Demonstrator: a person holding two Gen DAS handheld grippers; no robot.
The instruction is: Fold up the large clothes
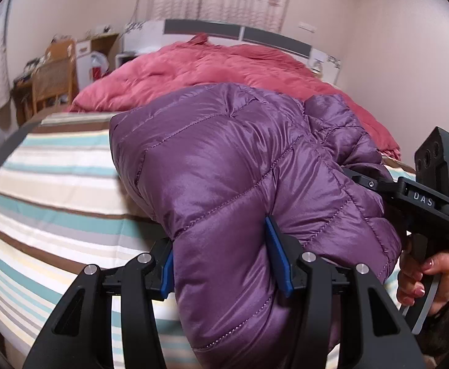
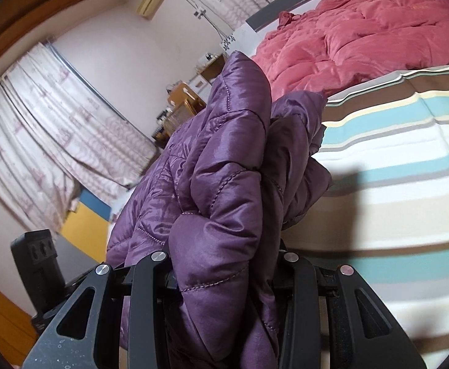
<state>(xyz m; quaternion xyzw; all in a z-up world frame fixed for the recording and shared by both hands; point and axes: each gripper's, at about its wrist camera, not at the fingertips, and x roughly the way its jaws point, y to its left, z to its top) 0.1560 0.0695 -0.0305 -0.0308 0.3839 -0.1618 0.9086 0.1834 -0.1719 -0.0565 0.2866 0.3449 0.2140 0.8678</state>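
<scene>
A purple quilted down jacket (image 1: 224,166) is held up over the striped bed (image 1: 55,184). My left gripper (image 1: 221,264) is shut on a thick fold of it, blue pads pressing in from both sides. My right gripper (image 2: 224,273) is shut on another bunched part of the jacket (image 2: 218,184), which hides its fingertips. The right gripper's body (image 1: 421,196) and the hand holding it show at the right edge of the left wrist view. The jacket hangs bunched between the two grippers, its lower part near the bedsheet.
A crumpled pink duvet (image 1: 209,67) lies across the head half of the bed, also in the right wrist view (image 2: 363,37). A wooden chair and cluttered shelves (image 1: 55,77) stand left of the bed. Curtains (image 2: 55,129) cover the window.
</scene>
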